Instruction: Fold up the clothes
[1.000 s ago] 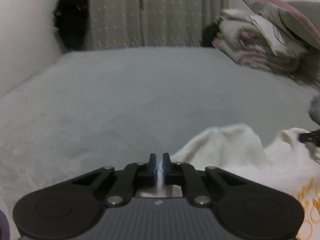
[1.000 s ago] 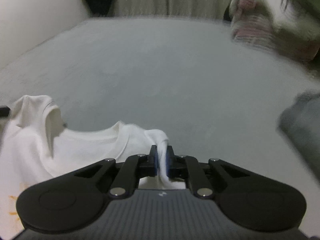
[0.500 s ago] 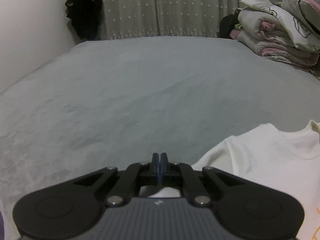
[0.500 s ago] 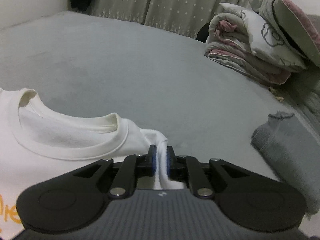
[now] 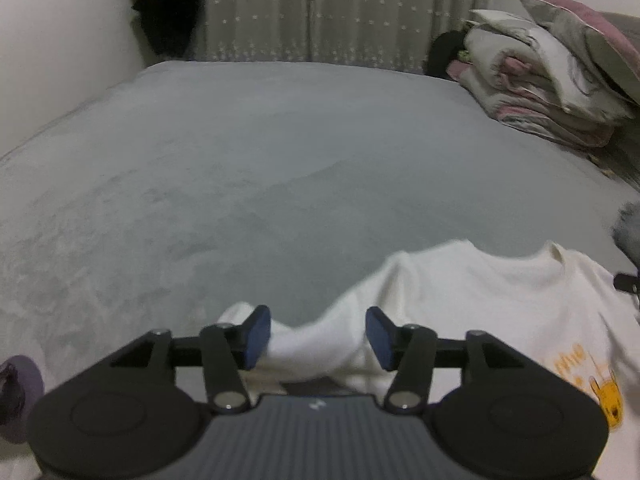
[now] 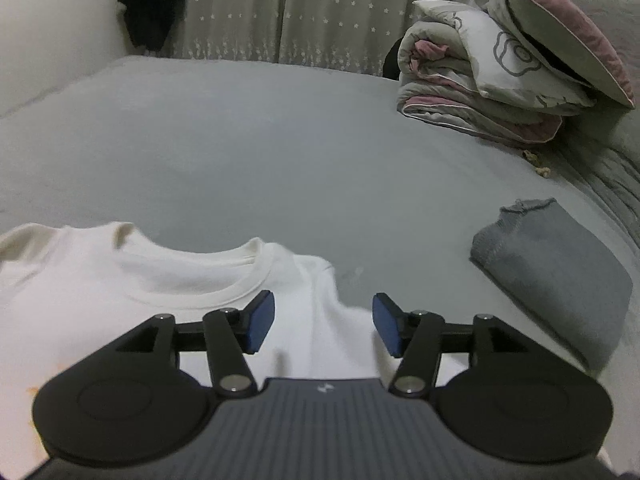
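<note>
Nearest the left wrist camera, the left hand-held gripper (image 5: 318,334) has its jaws opening; white sleeve fabric lies between the blue pads (image 5: 256,336) but neither pad presses on it, so nothing is held. Same on the right: the right hand-held gripper (image 6: 323,328) is opening over the shoulder of the white sweatshirt (image 6: 168,280), cloth under the gap, no grip.

Judged step: lay-out and release. The sweatshirt lies front-up at the near edge of the bed (image 6: 260,152), collar facing away, shoulders spread, yellow cartoon print (image 5: 600,392) on the chest. Left sleeve looks bunched near the left pads rather than flat.

Next move likely calls for clearing both grippers off the cloth without dragging it, then re-gripping a sleeve or side edge to fold inward toward the centre. Soft knit will shift easily, so lift clear first.

Just beyond on the right sits a grey folded garment (image 6: 560,280), probably already done. Farther back, a stack of folded quilts (image 6: 480,92) with a pillow on top, then star-patterned curtains (image 6: 320,12) and a dark garment hanging at the left wall (image 6: 148,8).
</note>
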Available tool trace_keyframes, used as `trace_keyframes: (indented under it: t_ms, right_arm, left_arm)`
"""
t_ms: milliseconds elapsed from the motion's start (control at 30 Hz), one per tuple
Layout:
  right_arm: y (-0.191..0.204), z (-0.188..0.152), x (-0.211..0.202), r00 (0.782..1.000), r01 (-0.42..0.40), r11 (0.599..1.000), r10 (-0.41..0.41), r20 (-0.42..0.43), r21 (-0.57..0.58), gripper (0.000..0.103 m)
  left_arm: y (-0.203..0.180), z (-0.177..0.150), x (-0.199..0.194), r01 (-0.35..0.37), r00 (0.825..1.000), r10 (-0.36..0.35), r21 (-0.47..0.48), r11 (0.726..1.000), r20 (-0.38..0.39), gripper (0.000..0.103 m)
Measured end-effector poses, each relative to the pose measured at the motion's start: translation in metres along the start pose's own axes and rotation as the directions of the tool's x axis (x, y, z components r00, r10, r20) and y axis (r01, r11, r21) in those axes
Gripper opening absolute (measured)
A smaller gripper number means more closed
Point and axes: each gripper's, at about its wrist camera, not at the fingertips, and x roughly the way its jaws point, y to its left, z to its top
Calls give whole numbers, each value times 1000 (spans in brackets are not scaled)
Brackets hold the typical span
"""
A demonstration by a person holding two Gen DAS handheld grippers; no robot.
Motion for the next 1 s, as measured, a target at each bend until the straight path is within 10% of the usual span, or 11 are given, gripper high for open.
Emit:
trace_keyframes:
  t_ms: [200,400,1000]
  right_arm:
    - [15,-15,-35,998,-59,998,59,6,10,64]
    - [32,-39,-49,996,-78,997,78,-32,12,65]
    - [37,-87,-43,998,-7,990,15,-59,140,76]
  left_arm:
    - [-15,-34,-16,87,996,-86,90,992,-14,75]
    - [-37,-69,-6,262,965,-260,261,929,-44,102]
    - [-37,-96,-2,289,951,-307,274,917,23,103]
